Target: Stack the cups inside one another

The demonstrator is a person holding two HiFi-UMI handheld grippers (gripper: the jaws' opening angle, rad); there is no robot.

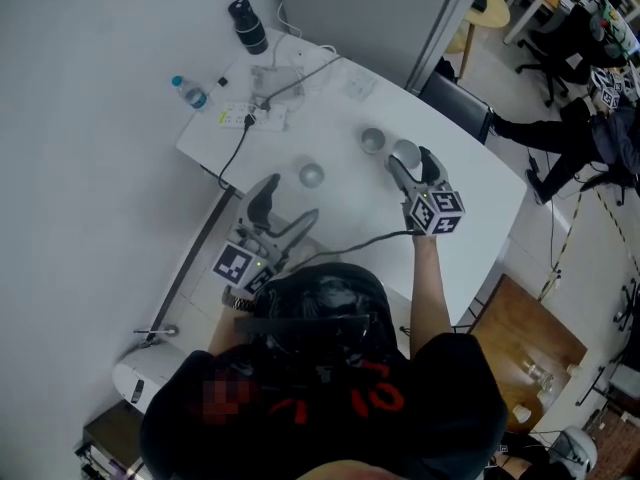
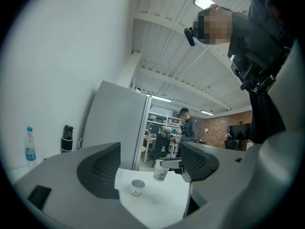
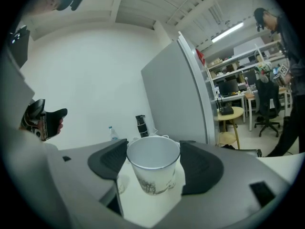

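A white paper cup (image 3: 152, 175) with a grey print hangs above the table between the pads of my right gripper (image 3: 155, 163), which is shut on it. In the head view that cup (image 1: 404, 148) and the right gripper (image 1: 411, 163) are over the table's middle, close beside a second cup (image 1: 373, 140). A third cup (image 1: 312, 175) stands upright further left, just beyond my left gripper (image 1: 290, 198). The left gripper (image 2: 147, 173) is open and empty. It looks at the standing cup (image 2: 137, 187) and the lifted cup (image 2: 160, 170).
At the white table's (image 1: 470, 228) far left corner stand a black flask (image 1: 247, 25), a water bottle (image 1: 190, 92) and a power strip (image 1: 240, 118) with cables. A dark chair (image 1: 455, 103) sits behind the table. A person (image 2: 188, 128) stands far off.
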